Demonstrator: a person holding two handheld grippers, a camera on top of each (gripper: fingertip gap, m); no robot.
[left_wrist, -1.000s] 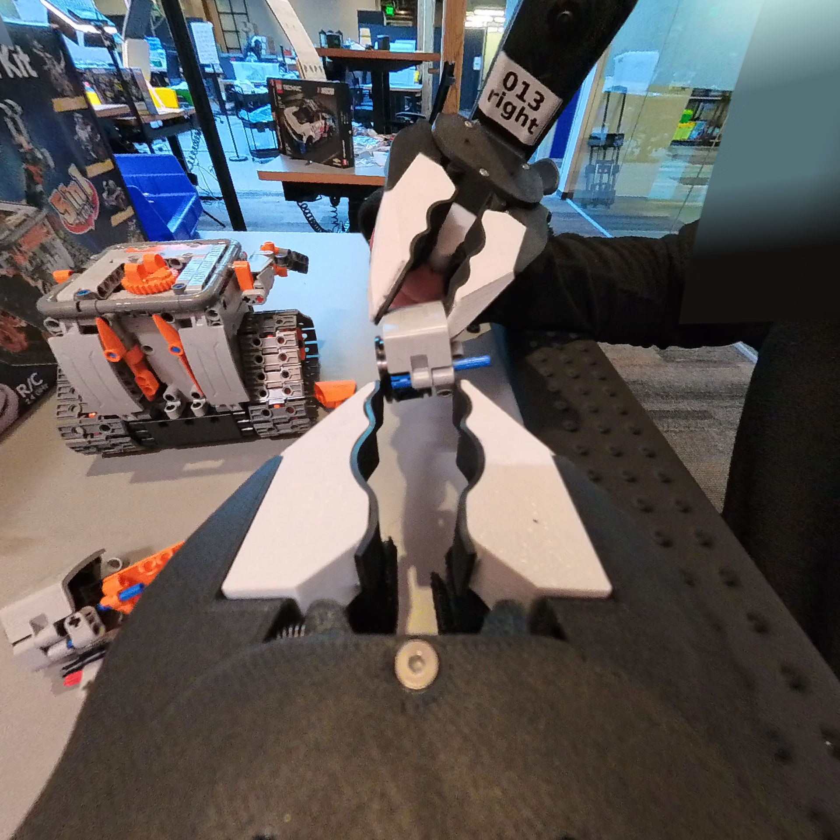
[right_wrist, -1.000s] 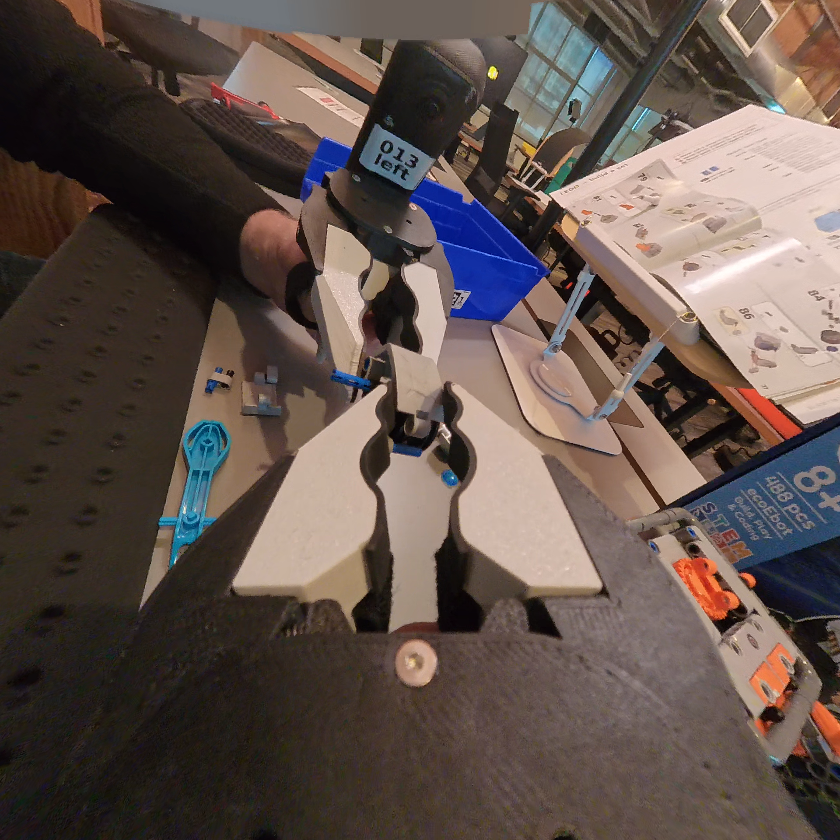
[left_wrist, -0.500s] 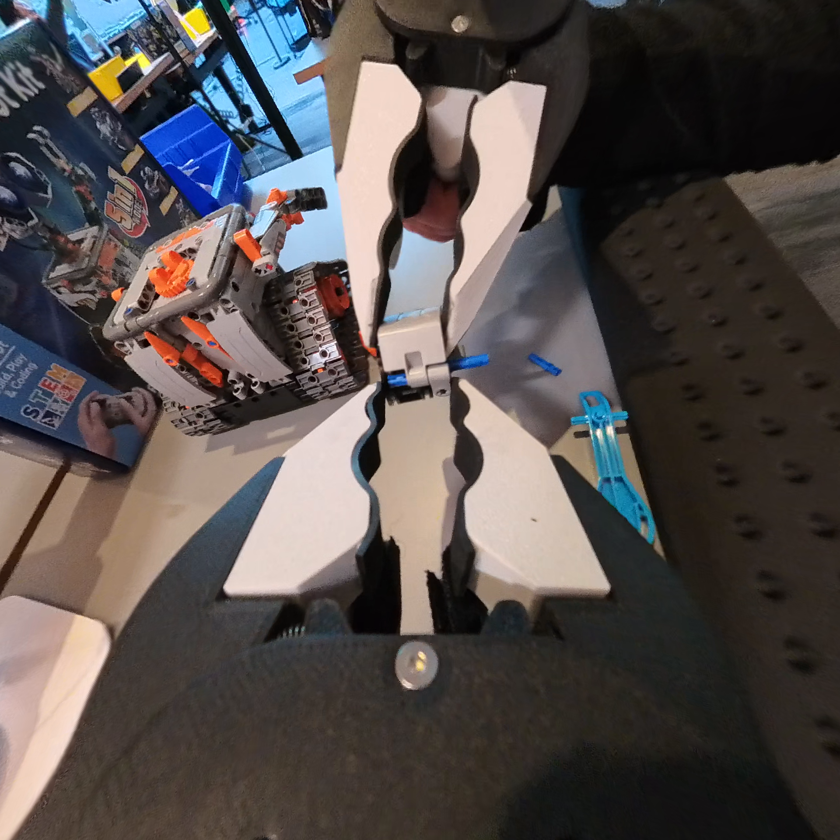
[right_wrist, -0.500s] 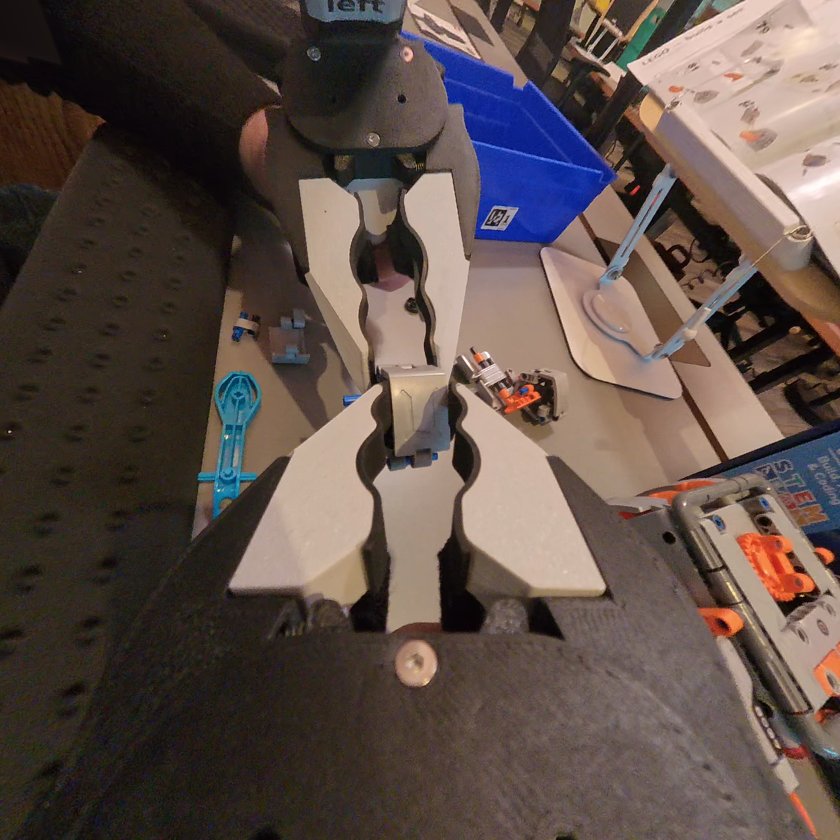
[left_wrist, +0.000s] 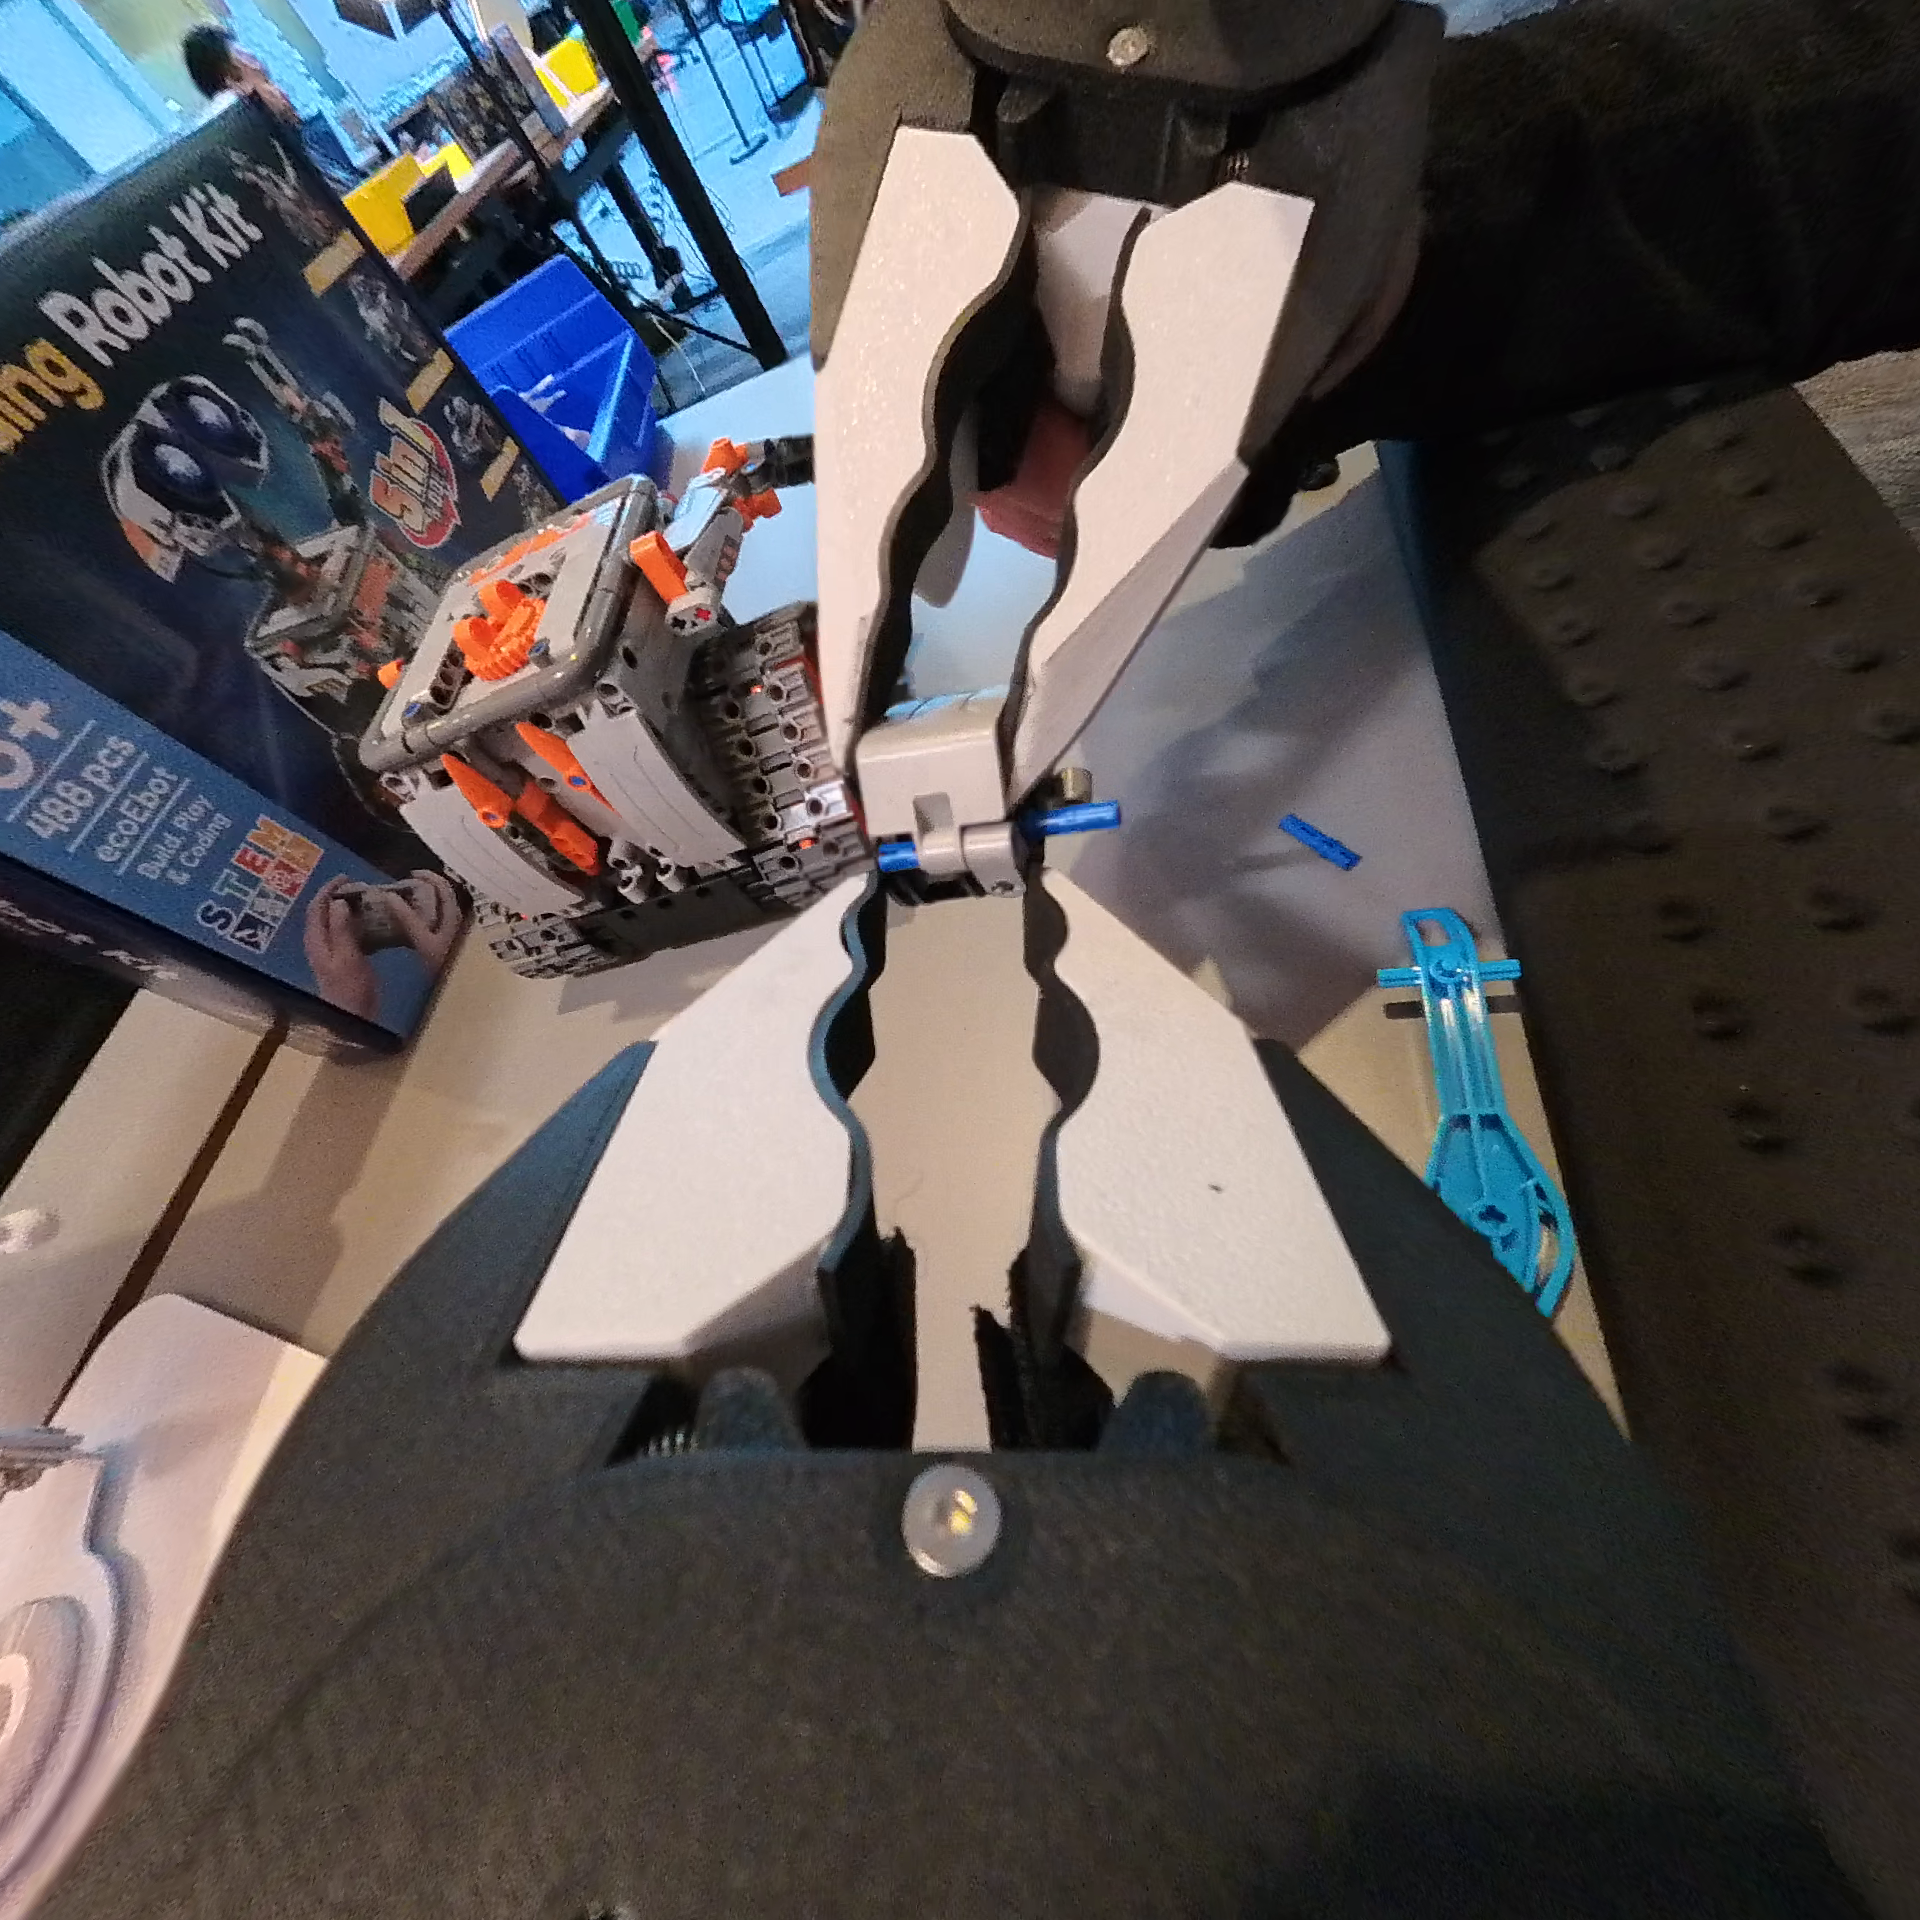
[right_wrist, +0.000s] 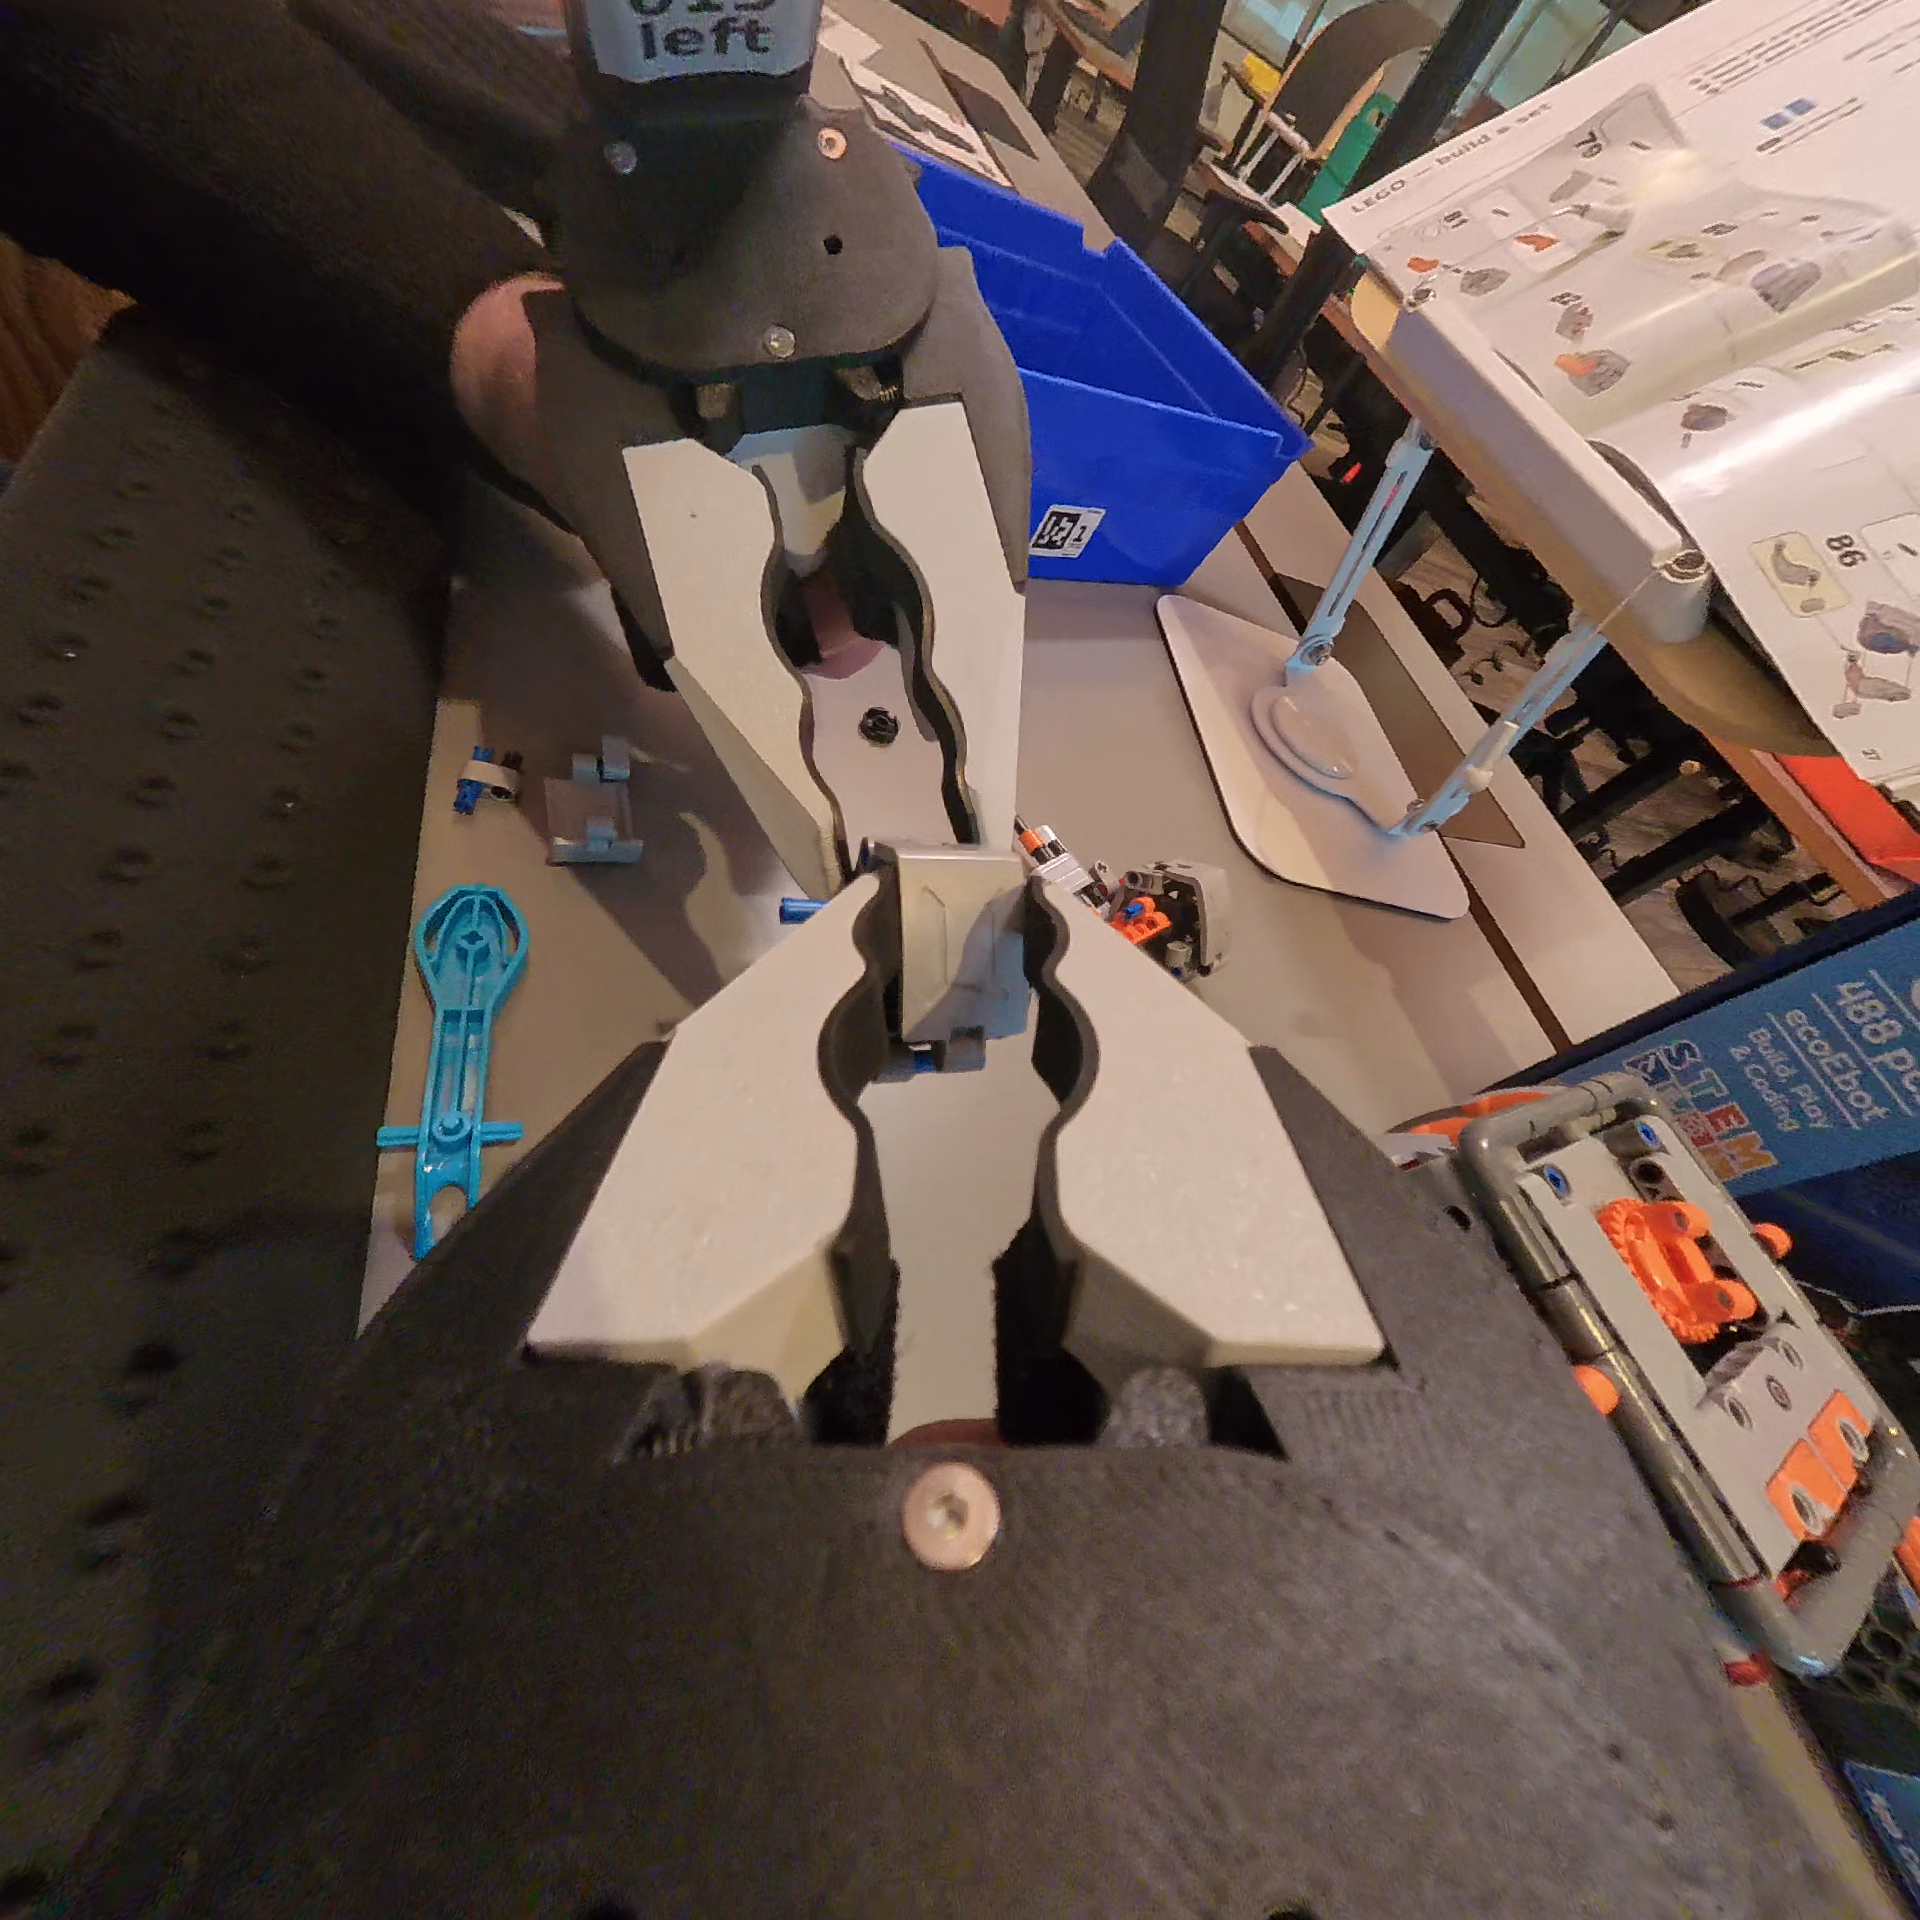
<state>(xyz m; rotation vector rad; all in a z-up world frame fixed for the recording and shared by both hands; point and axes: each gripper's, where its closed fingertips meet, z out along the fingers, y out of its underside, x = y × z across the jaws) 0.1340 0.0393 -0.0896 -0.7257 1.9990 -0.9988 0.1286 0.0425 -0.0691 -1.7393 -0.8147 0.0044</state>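
Holding: I have one small grey brick assembly (right_wrist: 961, 961) between both tools, raised above the grey table (right_wrist: 1226, 997).
Right gripper (right_wrist: 956, 935): clamped on the grey panel of the assembly; both fingertips press its sides.
Left gripper (left_wrist: 951, 883): fingertips sit at the black underside of the same piece. The jaws are close together, but I cannot tell whether they truly pinch it or only touch.
Blue axle (left_wrist: 1070, 818): runs crosswise through the grey connector at the assembly's lower edge, sticking out to the right in the left wrist view.
Nearby, left wrist view: the tracked grey-and-orange robot model (left_wrist: 603, 769) stands just left of the tools, with the kit box (left_wrist: 197, 582) behind it. A loose blue pin (left_wrist: 1317, 840) and a light blue brick separator (left_wrist: 1481, 1112) lie to the right, beside the black studded mat (left_wrist: 1714, 831).
Nearby, right wrist view: a small orange-and-grey subassembly (right_wrist: 1153, 904) lies just beyond the tips; a blue bin (right_wrist: 1122, 416) sits far, and an instruction booklet on a stand (right_wrist: 1662, 312) far right.
Risk: my judgement is that opposing pulls could twist the piece apart or push the axle out. A weak left grip could let it pivot and drop among the loose parts.
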